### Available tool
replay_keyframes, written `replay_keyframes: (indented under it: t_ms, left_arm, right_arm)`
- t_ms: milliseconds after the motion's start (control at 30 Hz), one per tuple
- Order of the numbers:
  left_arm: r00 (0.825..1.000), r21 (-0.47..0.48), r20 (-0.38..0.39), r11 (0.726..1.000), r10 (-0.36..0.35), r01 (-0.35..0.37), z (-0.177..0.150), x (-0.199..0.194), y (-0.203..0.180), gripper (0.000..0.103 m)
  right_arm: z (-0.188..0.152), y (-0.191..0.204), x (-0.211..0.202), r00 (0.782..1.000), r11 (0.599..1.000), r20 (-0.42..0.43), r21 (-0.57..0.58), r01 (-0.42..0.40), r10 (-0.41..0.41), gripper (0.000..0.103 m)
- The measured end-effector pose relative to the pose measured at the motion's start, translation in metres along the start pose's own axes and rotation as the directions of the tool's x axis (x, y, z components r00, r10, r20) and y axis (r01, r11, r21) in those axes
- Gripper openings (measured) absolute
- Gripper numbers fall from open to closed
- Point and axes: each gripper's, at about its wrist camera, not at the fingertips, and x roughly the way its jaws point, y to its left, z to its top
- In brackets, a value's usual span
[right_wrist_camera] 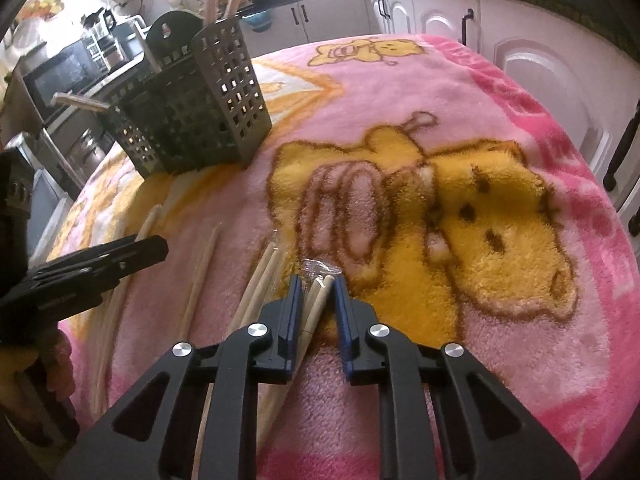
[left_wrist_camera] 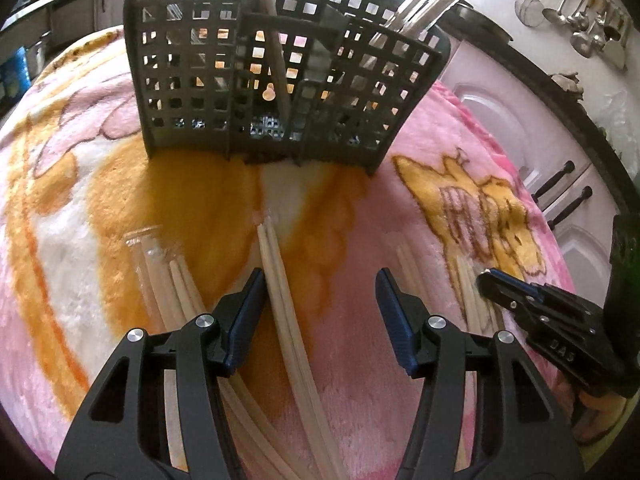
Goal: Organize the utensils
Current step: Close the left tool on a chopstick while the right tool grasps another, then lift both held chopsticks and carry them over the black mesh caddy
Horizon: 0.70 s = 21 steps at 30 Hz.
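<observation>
A dark grid utensil caddy (left_wrist_camera: pixel 280 80) stands on the pink blanket, with chopsticks upright in its compartments; it also shows in the right wrist view (right_wrist_camera: pixel 192 120). Several pairs of wrapped wooden chopsticks lie on the blanket. My left gripper (left_wrist_camera: pixel 320 292) is open, with one pair of chopsticks (left_wrist_camera: pixel 276 276) lying between its fingers, close to the left finger. My right gripper (right_wrist_camera: pixel 318 286) is nearly closed around a wrapped pair of chopsticks (right_wrist_camera: pixel 320 292) that lies on the blanket. The right gripper shows at the right in the left wrist view (left_wrist_camera: pixel 486 280).
The pink and orange bear blanket (right_wrist_camera: pixel 440 200) covers the table. More chopsticks lie at the left (left_wrist_camera: pixel 168 280) and right (left_wrist_camera: pixel 412 264). Kitchen cabinets (right_wrist_camera: pixel 520 60) and a counter stand beyond the table; ladles hang on the wall (left_wrist_camera: pixel 580 20).
</observation>
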Motion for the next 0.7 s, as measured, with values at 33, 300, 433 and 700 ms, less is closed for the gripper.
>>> replay_keyframes:
  t_ms: [33,300,433,700]
  left_arm:
    - [1.000,0.000,-0.005,1.000,0.002,-0.002,0.002,0.002,0.001,0.046]
    - [0.999,-0.014,-0.028,0.999,0.046,-0.046,0.015,0.007,0.011,0.018]
    - [0.997,0.001,-0.040,0.998,0.067,-0.067,0.022,0.009,0.014,0.005]
    - [1.000,0.002,0.020,1.000,0.015,-0.015,0.027,-0.012,0.011,0.001]
  right_arm:
    - [0.001,-0.003,0.000,1.000,1.000,-0.002,0.016,-0.013,0.013,0.014]
    - [0.006,-0.015,-0.003,0.997,0.993,0.000,0.085,-0.083,0.083,0.007]
    - [0.011,-0.016,-0.007,0.996,0.992,0.012,0.087,-0.091,0.090,0.007]
    - [0.026,-0.015,-0.021,0.992,0.991,0.049,0.068,-0.117,0.114,0.006]
